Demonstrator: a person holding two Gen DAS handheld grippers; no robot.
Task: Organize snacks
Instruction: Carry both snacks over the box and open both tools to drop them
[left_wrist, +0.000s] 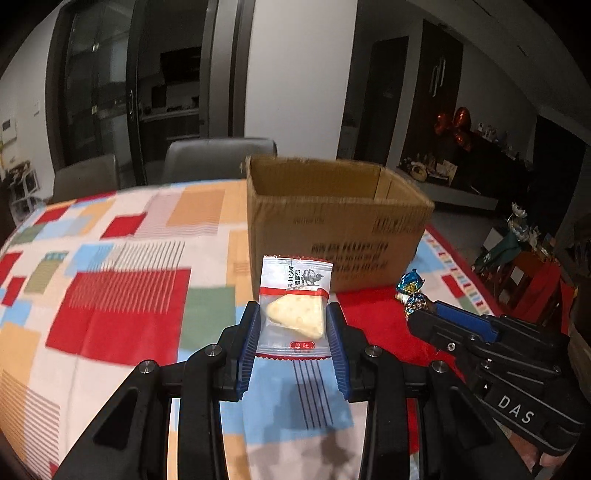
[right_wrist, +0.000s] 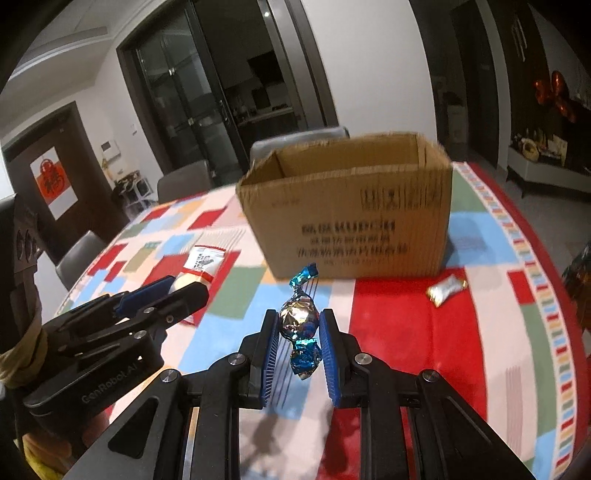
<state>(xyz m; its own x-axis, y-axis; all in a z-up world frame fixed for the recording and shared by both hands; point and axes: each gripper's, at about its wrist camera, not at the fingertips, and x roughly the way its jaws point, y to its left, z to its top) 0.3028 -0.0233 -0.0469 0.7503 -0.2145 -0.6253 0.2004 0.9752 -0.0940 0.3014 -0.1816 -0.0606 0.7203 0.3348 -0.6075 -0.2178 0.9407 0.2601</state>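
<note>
Patchwork-clothed surface (left_wrist: 110, 258) carries an open cardboard box (left_wrist: 332, 229). Before it, left tongs (left_wrist: 293, 332) pinch a cheese snack packet (left_wrist: 293, 310); right tongs (right_wrist: 298, 336) clamp a foil candy (right_wrist: 299, 317).

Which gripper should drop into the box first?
Right, marginally. The right gripper holds the foil-wrapped candy almost straight in front of the open cardboard box. The left gripper holds the cheese snack packet nearer the box's left corner, so it probably needs more sideways travel.

Right gripper (right_wrist: 298, 325) clamping foil candy (right_wrist: 300, 317), open cardboard box (right_wrist: 351, 221) beyond, patchwork tablecloth (right_wrist: 461, 332)
</note>
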